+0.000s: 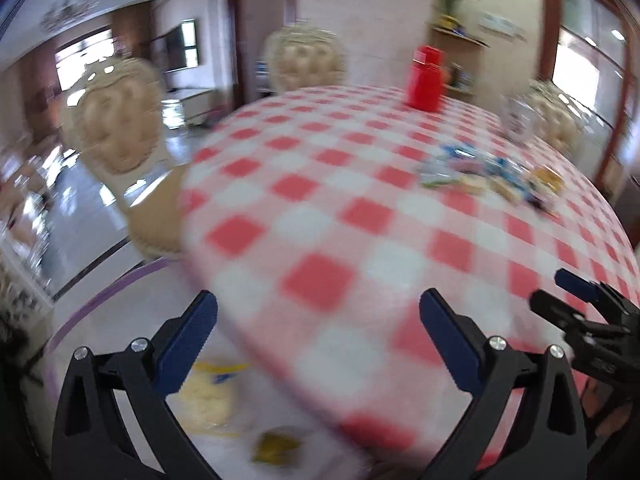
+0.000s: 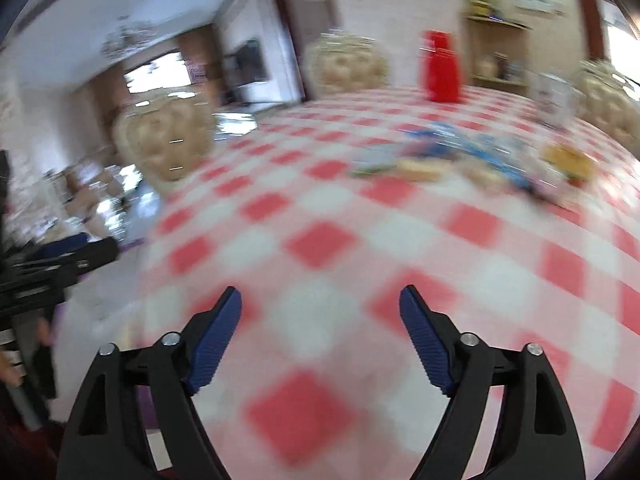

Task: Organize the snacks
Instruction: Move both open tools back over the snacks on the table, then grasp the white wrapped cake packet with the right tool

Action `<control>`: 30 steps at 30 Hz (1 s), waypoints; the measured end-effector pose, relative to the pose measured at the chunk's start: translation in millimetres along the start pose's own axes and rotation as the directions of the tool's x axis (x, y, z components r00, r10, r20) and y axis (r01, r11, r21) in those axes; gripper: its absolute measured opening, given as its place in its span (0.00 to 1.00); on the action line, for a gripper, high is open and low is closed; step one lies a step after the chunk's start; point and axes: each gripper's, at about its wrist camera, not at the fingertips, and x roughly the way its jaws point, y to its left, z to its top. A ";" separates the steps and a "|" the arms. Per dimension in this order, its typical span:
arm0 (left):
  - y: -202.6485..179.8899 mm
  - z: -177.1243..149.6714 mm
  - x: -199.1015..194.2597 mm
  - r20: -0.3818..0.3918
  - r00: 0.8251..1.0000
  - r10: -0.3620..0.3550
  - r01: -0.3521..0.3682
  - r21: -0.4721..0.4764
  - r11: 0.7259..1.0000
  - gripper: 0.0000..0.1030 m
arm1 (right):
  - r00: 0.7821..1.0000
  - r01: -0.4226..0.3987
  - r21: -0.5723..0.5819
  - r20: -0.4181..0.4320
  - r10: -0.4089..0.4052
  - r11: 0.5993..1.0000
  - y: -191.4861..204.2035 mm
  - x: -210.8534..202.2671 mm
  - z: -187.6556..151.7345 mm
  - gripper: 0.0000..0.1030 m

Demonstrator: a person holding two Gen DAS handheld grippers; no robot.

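Both views were motion-blurred. The left gripper [image 1: 316, 308] and right gripper [image 2: 320, 304] had their jaws spread with nothing between them, over the red-checked tablecloth [image 2: 320, 240]. The snack packets [image 2: 460, 156] lay in a loose heap well ahead of both jaws, off to the right. This looked like the reach for a next packet, which would call for slowing and centring on a single packet.

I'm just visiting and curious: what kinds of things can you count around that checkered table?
Red container: 1
Pile of snack packets, too blurred to count singly: 1
Clear jar: 1
Tufted chairs: 3
Grippers, both open and empty: left gripper, right gripper: 2
Total: 8
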 end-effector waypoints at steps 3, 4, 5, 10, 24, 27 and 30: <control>-63.1 21.8 37.2 -0.056 0.995 -0.078 0.081 0.049 0.996 0.98 | 0.999 0.048 0.115 -0.014 -0.047 0.992 -47.3 0.2 3.9 0.80; -76.5 26.9 46.8 -0.069 0.993 -0.091 0.095 0.056 0.994 0.98 | 0.998 0.070 0.169 -0.003 -0.070 0.983 -68.9 -3.3 6.3 0.82; -93.2 32.5 59.3 -0.080 0.991 -0.102 0.107 0.056 0.993 0.98 | 0.995 0.093 0.188 0.001 -0.095 0.978 -81.1 -5.0 7.5 0.83; -168.2 57.1 116.5 -0.092 0.987 -0.134 0.139 0.050 0.989 0.98 | 0.980 0.195 0.275 -0.023 -0.196 0.942 -155.1 4.0 24.6 0.84; -222.5 116.2 225.1 -0.133 0.962 -0.239 0.225 -0.114 0.968 0.98 | 0.991 0.133 0.360 -0.056 -0.121 0.923 -244.9 104.3 118.2 0.76; -222.5 116.7 221.9 -0.121 0.965 -0.232 0.222 -0.093 0.971 0.98 | 0.986 0.157 0.334 -0.106 -0.129 0.929 -245.6 122.8 128.1 0.70; -227.2 116.6 223.0 -0.131 0.964 -0.233 0.226 -0.065 0.972 0.98 | 0.980 0.176 0.292 -0.137 -0.141 0.940 -238.2 131.7 131.5 0.67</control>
